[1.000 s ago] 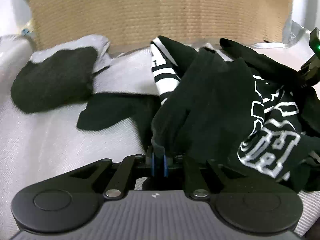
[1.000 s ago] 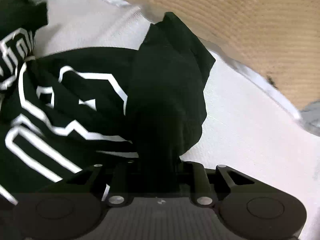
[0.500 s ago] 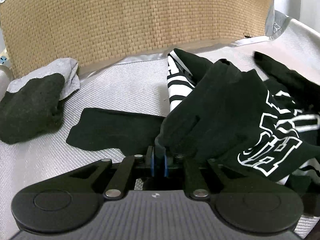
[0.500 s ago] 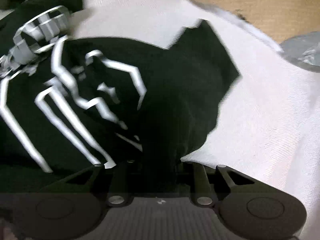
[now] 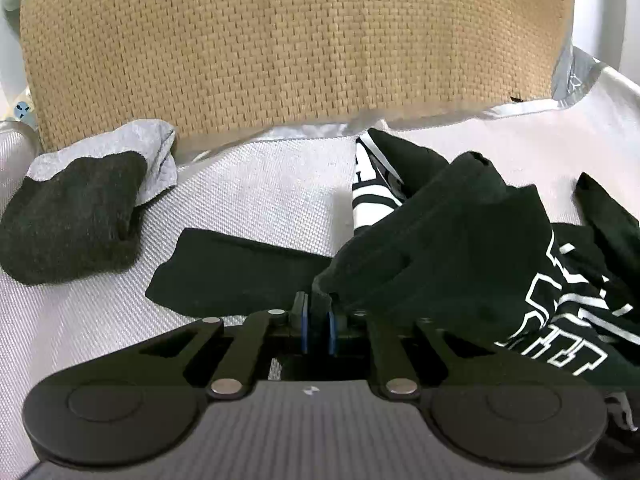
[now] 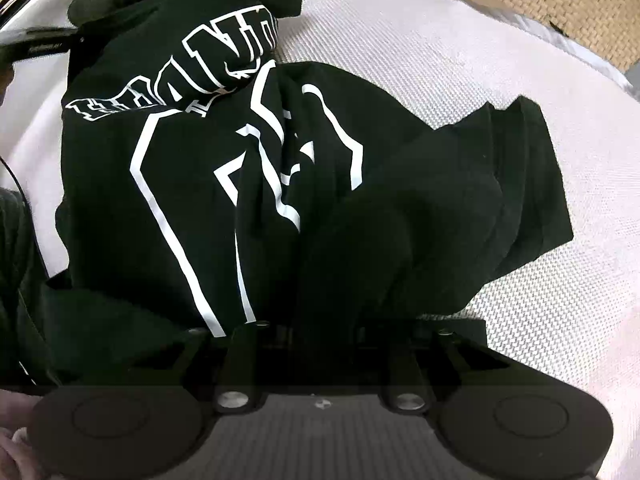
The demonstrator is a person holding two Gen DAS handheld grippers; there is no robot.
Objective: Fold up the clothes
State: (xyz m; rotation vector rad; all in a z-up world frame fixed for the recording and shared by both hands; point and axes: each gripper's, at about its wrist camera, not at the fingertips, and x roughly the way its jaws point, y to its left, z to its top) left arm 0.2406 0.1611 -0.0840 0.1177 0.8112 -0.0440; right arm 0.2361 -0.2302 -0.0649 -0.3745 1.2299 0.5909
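1. Black jersey T-shirt [image 5: 452, 252] with white outlined lettering lies crumpled on the white woven worktop [image 5: 256, 196].
2. Left tool [image 5: 317, 322] pinches its hem.
3. Right tool [image 6: 320, 332] grips bunched cloth; fingertips hidden.
4. Tan wicker panel [image 5: 280, 40] behind.

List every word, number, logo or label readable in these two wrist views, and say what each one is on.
Black T-shirt, white outlined block lettering across the chest: crumpled and folded over itself, so no whole word reads.
Same shirt, large outlined figure below the lettering: creased, cannot be made out.
Left gripper body: a small white mark, no letters.
Right gripper body: a similar small mark, no letters.
Dark bar at the far left of the right wrist view: tiny white print, too small to read.
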